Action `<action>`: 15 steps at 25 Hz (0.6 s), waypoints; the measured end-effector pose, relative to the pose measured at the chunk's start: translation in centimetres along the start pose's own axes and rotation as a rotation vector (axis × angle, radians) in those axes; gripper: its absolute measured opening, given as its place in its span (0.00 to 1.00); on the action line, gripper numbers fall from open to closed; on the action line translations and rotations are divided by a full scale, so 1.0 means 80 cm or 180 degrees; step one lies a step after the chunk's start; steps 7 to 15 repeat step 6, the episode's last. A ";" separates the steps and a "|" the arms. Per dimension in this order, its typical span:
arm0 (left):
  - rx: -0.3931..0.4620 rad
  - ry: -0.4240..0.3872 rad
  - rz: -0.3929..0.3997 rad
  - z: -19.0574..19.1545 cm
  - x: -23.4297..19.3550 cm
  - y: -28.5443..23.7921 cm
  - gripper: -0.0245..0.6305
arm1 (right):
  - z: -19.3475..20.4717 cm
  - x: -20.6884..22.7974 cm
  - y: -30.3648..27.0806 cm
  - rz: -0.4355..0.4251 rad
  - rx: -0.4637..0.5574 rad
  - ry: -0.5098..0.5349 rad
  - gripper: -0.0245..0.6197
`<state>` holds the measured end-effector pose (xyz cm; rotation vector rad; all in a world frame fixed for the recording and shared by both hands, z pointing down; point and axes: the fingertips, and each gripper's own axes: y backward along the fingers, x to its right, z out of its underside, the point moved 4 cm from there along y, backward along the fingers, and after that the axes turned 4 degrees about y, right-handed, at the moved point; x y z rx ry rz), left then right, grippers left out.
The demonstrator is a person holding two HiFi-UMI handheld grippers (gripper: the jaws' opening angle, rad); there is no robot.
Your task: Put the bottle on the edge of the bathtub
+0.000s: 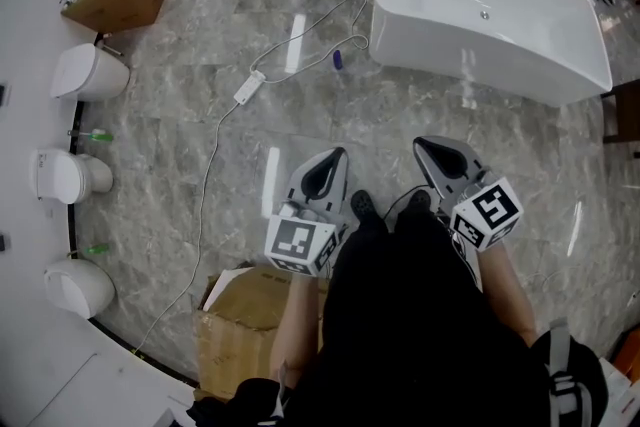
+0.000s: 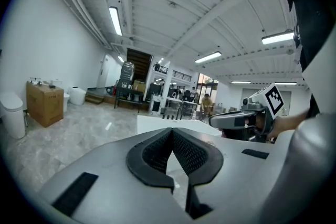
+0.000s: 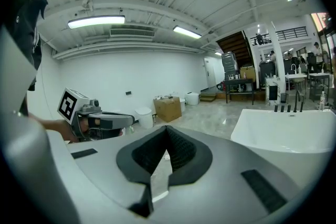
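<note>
Bathtub (image 1: pixel 470 65) one, toilets (image 1: pixel 90 72) three

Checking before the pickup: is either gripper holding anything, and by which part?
Nothing is held: the left gripper and the right gripper are both shut and empty.

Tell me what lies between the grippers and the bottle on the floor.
Only bare floor lies between the left gripper, the right gripper and the bottle. A white cable runs close beside the bottle, by the bathtub.
</note>
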<state>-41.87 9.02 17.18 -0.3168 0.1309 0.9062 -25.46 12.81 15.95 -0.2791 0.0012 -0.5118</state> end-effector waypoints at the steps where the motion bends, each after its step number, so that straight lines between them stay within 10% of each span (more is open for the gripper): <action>1: -0.0011 -0.0008 0.0015 0.001 0.001 -0.001 0.06 | 0.001 0.000 0.001 0.0015 0.0004 -0.0003 0.06; 15: -0.0021 -0.0019 0.0035 0.007 0.001 -0.001 0.06 | 0.005 0.000 0.004 0.0062 0.0019 0.0008 0.06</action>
